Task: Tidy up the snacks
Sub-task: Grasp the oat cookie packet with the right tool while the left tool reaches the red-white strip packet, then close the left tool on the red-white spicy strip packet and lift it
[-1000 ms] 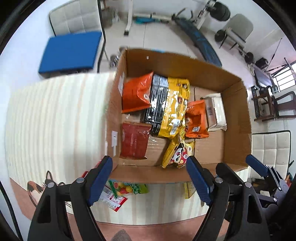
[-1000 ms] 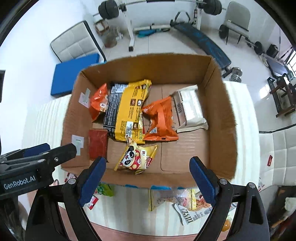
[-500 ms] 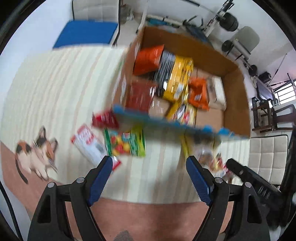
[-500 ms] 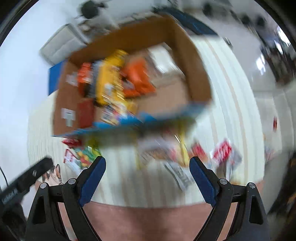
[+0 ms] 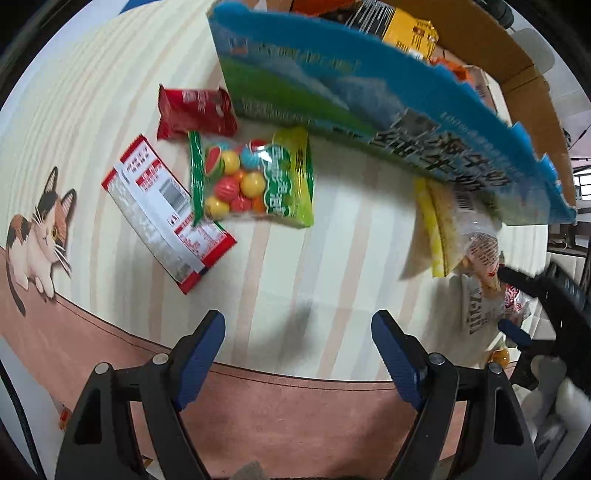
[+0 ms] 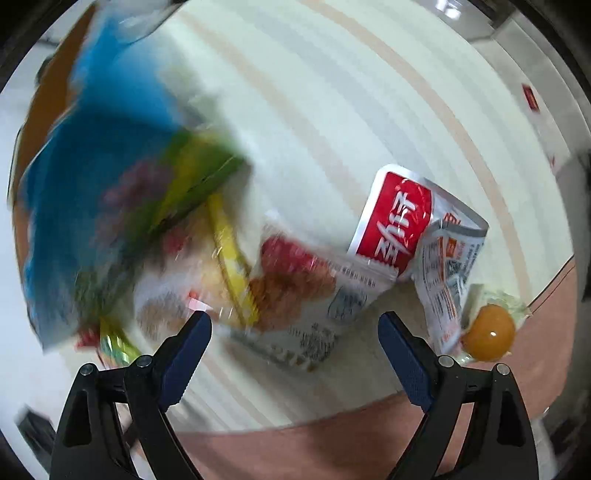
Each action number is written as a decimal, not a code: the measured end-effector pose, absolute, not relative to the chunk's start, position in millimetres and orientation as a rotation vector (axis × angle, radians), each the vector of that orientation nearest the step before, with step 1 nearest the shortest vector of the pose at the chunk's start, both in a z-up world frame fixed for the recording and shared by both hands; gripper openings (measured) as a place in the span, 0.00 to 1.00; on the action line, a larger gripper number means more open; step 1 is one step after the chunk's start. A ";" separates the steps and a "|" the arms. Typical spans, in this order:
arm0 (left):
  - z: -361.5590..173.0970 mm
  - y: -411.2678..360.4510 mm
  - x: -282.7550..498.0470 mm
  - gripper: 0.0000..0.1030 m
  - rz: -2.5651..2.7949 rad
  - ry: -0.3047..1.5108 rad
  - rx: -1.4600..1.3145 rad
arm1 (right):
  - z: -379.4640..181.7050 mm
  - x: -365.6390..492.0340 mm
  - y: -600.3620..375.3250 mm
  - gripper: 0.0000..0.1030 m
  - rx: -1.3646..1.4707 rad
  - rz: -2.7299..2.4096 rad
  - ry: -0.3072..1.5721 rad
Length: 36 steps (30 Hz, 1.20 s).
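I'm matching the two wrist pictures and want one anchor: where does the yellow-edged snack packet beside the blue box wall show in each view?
Left wrist: the yellow-edged snack packet lies right of centre, tucked under the blue box wall.
Right wrist: it sits centre-left, blurred, just above the left fingertip.
Shared landmark: the blue box wall, upper right in the left view, left side in the right view.

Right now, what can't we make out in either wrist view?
- Left wrist: box contents, mostly hidden by the blue box flap.
- Left wrist: right gripper, cut off at the edge.
- Right wrist: snacks by the blue flap, motion-blurred.
- Right wrist: clear packet print, smeared, unreadable.
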<state>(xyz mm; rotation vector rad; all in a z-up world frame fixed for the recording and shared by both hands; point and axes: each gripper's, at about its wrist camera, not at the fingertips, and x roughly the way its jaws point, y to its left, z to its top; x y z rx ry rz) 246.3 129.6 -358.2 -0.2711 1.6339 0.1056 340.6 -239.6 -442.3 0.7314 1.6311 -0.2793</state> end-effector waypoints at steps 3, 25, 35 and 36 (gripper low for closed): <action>-365.6 130.8 244.0 0.79 0.121 1.644 -0.263 | -454.5 340.4 -244.5 0.87 0.815 -0.336 1.627; -396.5 266.9 228.7 0.79 0.396 1.639 -0.635 | -447.4 302.6 -96.2 0.66 0.139 -0.008 1.748; -416.8 286.6 270.3 0.79 0.430 1.648 -0.631 | -446.6 298.4 -39.6 0.71 0.035 0.025 1.752; -417.7 285.7 273.2 0.81 0.429 1.648 -0.614 | -445.5 298.2 -29.0 0.72 0.022 0.028 1.751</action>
